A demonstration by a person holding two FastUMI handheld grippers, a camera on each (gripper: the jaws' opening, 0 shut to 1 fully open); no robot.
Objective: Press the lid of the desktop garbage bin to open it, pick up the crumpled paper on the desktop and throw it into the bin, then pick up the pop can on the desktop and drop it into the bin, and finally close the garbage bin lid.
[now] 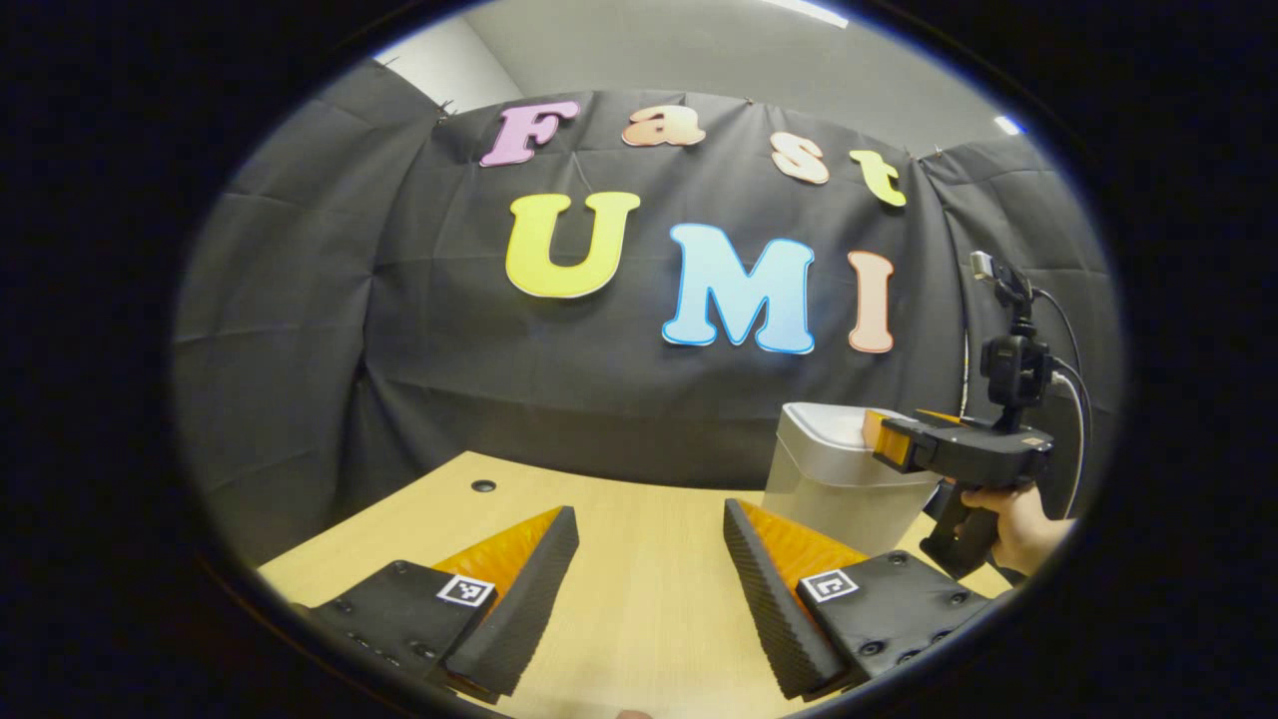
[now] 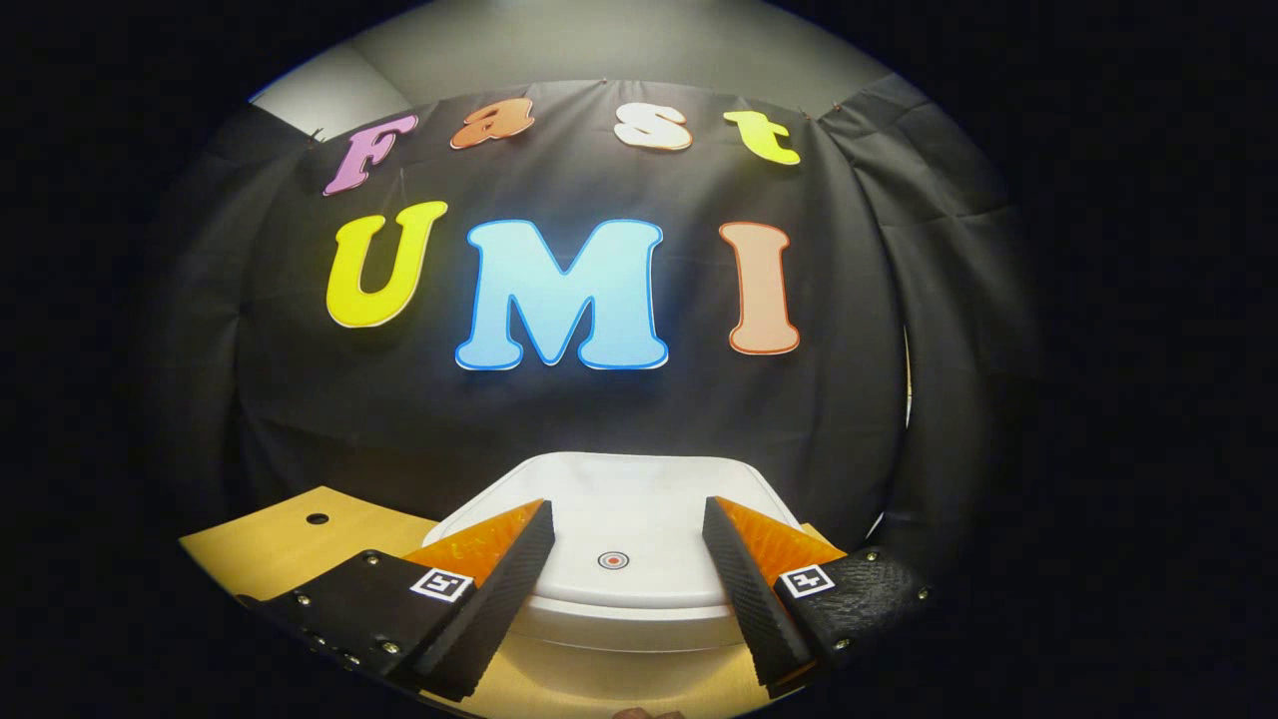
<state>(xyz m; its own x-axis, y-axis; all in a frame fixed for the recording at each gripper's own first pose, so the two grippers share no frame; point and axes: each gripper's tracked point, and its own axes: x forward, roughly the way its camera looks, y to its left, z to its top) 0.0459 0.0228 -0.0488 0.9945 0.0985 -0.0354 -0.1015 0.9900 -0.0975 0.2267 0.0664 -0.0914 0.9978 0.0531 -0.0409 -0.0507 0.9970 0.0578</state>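
Spread fingers frame my shot: right gripper (image 2: 627, 514) poised above the closed bin lid (image 2: 619, 524).

From left to right in the left gripper view I see my left gripper (image 1: 649, 524), tongs spread and holding nothing, over bare desk (image 1: 639, 609); then one garbage bin (image 1: 834, 479) at the desk's far right, and a hand (image 1: 1018, 524) holding the right gripper there. I count one bin, one lid, two grippers. I judge the lid stiff, smooth, springy plastic; it needs a press on its round centre mark (image 2: 613, 560), no pinch.
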